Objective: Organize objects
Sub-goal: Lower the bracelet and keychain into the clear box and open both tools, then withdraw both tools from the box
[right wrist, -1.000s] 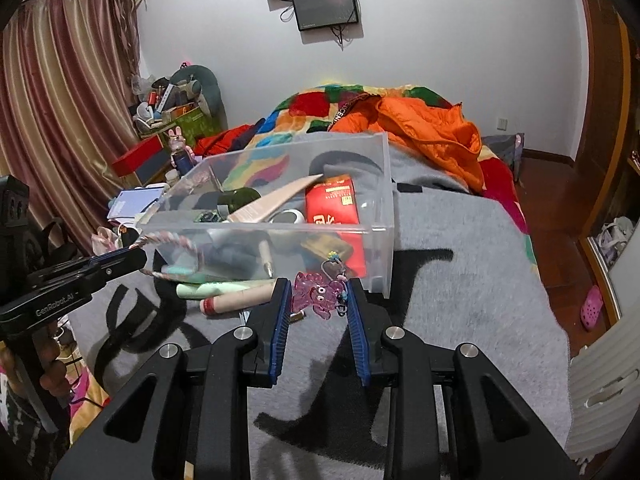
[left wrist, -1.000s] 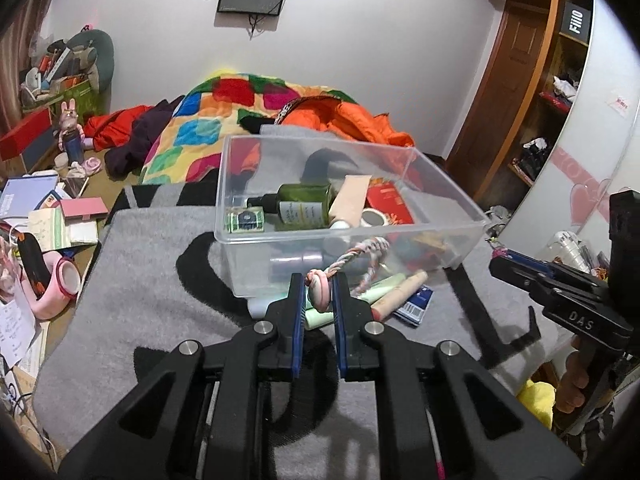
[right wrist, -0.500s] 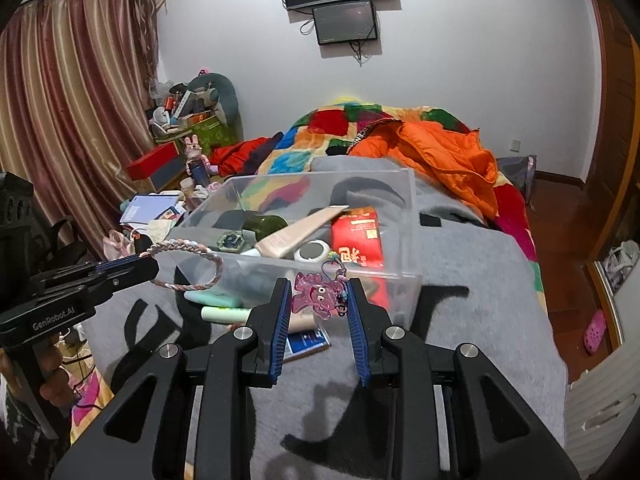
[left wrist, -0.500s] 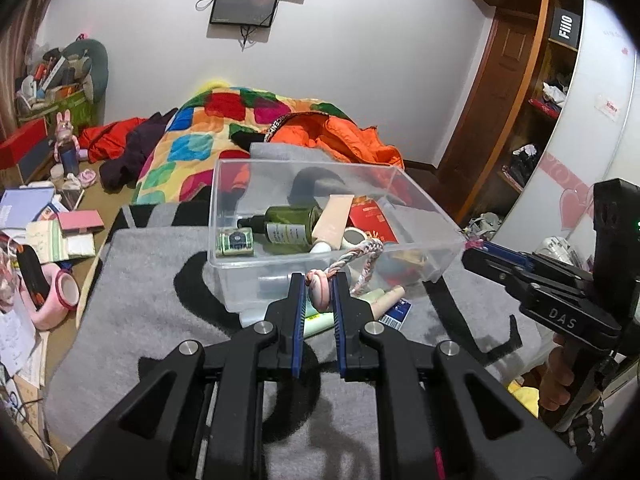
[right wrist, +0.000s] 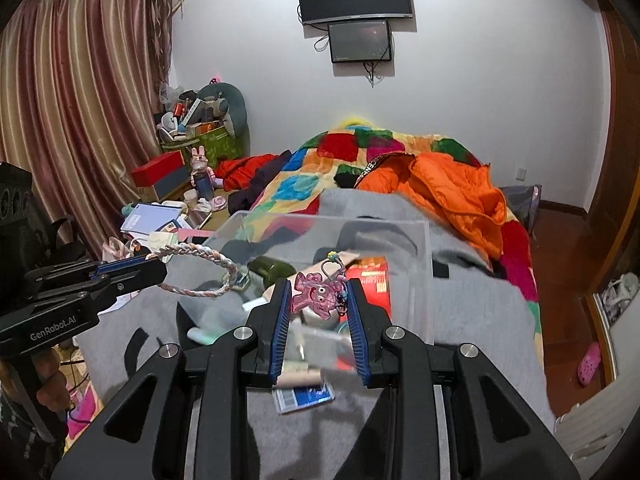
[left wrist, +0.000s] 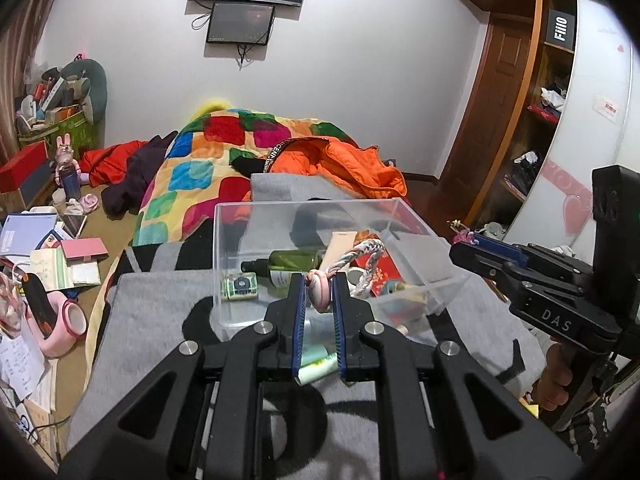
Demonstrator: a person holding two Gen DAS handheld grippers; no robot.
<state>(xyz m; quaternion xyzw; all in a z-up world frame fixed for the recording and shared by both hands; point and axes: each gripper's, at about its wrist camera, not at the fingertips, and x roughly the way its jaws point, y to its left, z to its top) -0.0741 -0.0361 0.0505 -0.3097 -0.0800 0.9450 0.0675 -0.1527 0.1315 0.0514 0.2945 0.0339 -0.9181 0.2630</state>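
Observation:
A clear plastic bin (left wrist: 236, 240) (right wrist: 424, 264) stands on the grey blanket (left wrist: 160, 312) and holds a green bottle (left wrist: 296, 262), a red box (right wrist: 370, 280), a tube and other small items. My left gripper (left wrist: 318, 292) is shut on a pink piece with a braided pastel cord loop (left wrist: 366, 258) (right wrist: 208, 268), held above the bin's near wall. My right gripper (right wrist: 318, 294) is shut on a pink translucent keychain figure (right wrist: 316, 292) with a metal ring, over the bin's near side. In the left wrist view the right gripper (left wrist: 466, 242) enters from the right.
A pale green tube (left wrist: 316, 366), a beige tube (right wrist: 300, 378) and a blue card (right wrist: 304, 396) lie on the blanket before the bin. Behind it are a patchwork quilt (left wrist: 208, 168) and an orange jacket (right wrist: 456, 196). A cluttered desk (left wrist: 44, 256) lies left, a wardrobe (left wrist: 532, 120) right.
Both grippers have risen with their objects, so the bin now sits lower and its inside shows more. The grips are unchanged.

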